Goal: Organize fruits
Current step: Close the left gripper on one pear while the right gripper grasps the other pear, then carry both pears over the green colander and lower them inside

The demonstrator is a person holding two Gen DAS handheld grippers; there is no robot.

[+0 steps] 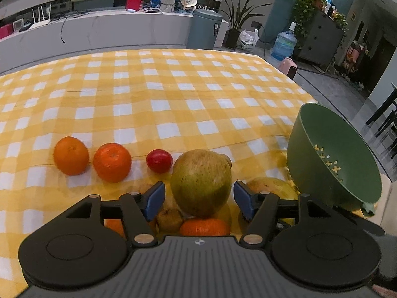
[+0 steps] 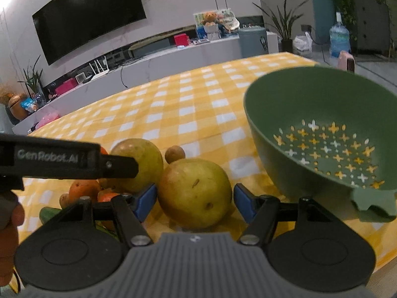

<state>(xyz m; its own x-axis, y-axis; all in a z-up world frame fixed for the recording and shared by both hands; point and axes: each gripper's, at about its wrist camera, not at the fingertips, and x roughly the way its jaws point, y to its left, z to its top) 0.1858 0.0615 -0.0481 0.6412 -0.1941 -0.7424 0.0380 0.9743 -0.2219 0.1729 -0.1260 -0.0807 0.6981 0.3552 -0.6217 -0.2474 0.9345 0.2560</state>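
In the left wrist view my left gripper (image 1: pixel 199 200) is open with a large green-yellow fruit (image 1: pixel 201 182) between its blue pads (image 1: pixel 155 200), not clamped. Two oranges (image 1: pixel 71 155) (image 1: pixel 112 162) and a small red fruit (image 1: pixel 159 160) lie in a row to the left. In the right wrist view my right gripper (image 2: pixel 194 202) is open around a second yellow-green fruit (image 2: pixel 194 192). The first large fruit (image 2: pixel 139 164) sits behind it, with the left gripper's finger (image 2: pixel 74 160) across it. A green strainer bowl (image 2: pixel 322 134) stands tilted at the right; it also shows in the left wrist view (image 1: pixel 332 156).
A yellow checked cloth (image 1: pixel 173 94) covers the table. A small brown fruit (image 2: pixel 175 154), oranges (image 2: pixel 83 190) and a green vegetable (image 2: pixel 49 214) lie near the left gripper. An orange (image 1: pixel 204 227) and a brownish fruit (image 1: pixel 170 219) lie under the left gripper. The table's right edge is near the bowl.
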